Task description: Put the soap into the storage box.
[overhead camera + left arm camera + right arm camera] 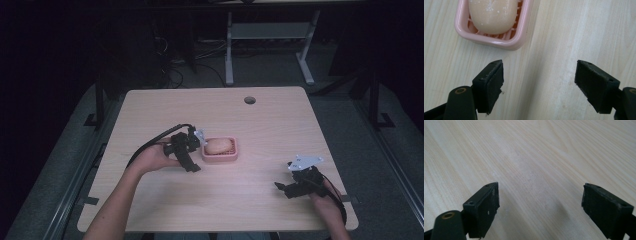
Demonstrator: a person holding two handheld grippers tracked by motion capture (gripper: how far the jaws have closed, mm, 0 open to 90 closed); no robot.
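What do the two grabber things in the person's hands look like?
Both are black. The left gripper trails a black cable that loops back over the hand. The right gripper has a grey three-cornered plate on top. Close up, each has two blocky black jaws with flat pads, small screw holes and a brass-coloured ring near the base. The forearms are bare, with no sleeves.

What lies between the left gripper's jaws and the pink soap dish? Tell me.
Bare wooden table alone separates the open left gripper from the soap dish, seen in the left gripper view.
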